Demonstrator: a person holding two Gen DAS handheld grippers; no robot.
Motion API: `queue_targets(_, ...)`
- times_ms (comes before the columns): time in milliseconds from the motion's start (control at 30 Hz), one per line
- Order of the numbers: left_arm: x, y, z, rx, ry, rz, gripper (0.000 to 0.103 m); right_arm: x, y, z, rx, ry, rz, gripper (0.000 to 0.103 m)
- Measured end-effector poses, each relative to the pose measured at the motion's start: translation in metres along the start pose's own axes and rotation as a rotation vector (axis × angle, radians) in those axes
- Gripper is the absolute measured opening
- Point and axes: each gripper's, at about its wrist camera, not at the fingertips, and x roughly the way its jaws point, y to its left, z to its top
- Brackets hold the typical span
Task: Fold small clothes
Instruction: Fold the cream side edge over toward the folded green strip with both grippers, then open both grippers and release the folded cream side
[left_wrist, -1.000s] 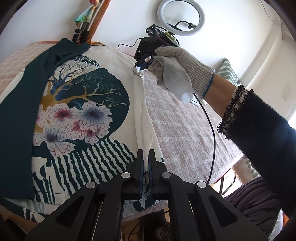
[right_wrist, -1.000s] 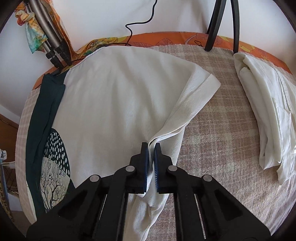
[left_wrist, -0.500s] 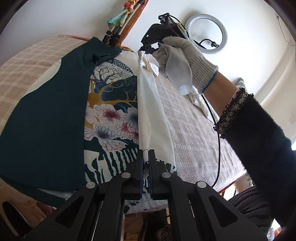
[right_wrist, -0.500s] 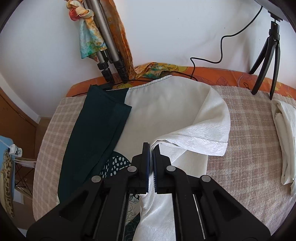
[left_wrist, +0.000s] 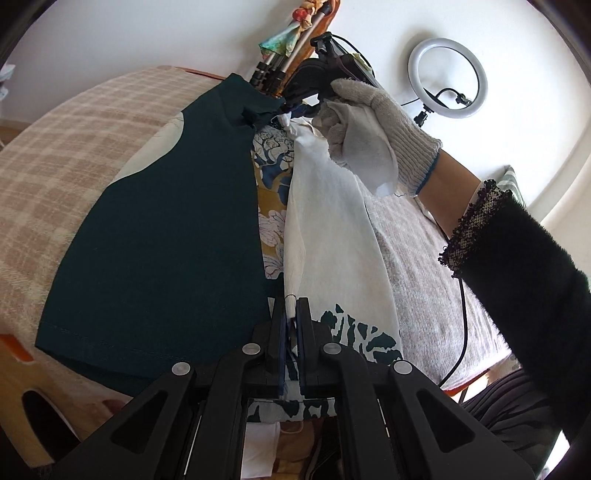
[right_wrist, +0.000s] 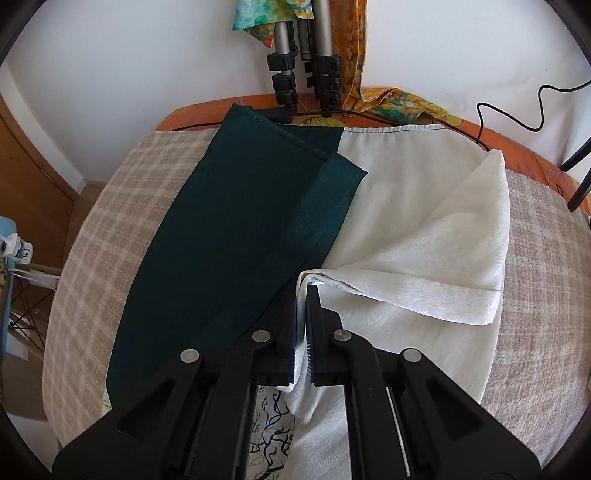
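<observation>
Both grippers are clamped on cloth. At the bottom centre of the left wrist view, the left gripper (left_wrist: 291, 321) has its jaws pinched on the near end of the garment's (left_wrist: 328, 229) white folded edge, with a loose thread just above the fingertips. Toward the top centre of that view, the right gripper (left_wrist: 295, 107), held in a gloved hand (left_wrist: 365, 129), grips the far end of the same edge, so the white strip runs raised and fairly taut between the two. In the right wrist view, the right gripper (right_wrist: 302, 314) sits at lower centre with a bunch of white fabric (right_wrist: 417, 258) squeezed between its fingers.

The garment lies on a checked cover (left_wrist: 62, 158): a dark green panel (left_wrist: 162, 236) fills the left of the left wrist view, a narrow band of floral print (left_wrist: 271, 206) shows between it and the lifted white side. A tripod (right_wrist: 303, 77) stands at the upper centre of the right wrist view, and a ring light (left_wrist: 447, 77) is at the upper right of the left.

This looks like a lengthwise fold in progress, the white side being carried over the print toward the green panel. The next move calls for both ends travelling together, keeping the edge straight, then lowering it flat before either grip lets go.
</observation>
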Motion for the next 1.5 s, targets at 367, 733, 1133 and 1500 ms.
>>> queue_targets(367, -0.067, 0.013, 0.036, 0.13, 0.054, 0.069, 0.011, -0.068, -0.099, 0.002, 0.19, -0.174, 0.007, 0.037)
queue_targets(733, -0.069, 0.032, 0.104, 0.153, -0.026, 0.114, 0.011, -0.022, -0.127, 0.006, 0.247, -0.109, 0.032, 0.037)
queue_targets(1133, -0.074, 0.047, 0.113, 0.089, -0.018, 0.065, 0.011, -0.019, -0.116, 0.027, 0.286, -0.066, 0.132, 0.004)
queue_targets(1500, -0.077, 0.061, 0.119, 0.046, -0.016, 0.06, 0.012, 0.026, -0.076, 0.092, 0.431, -0.063, 0.327, 0.027)
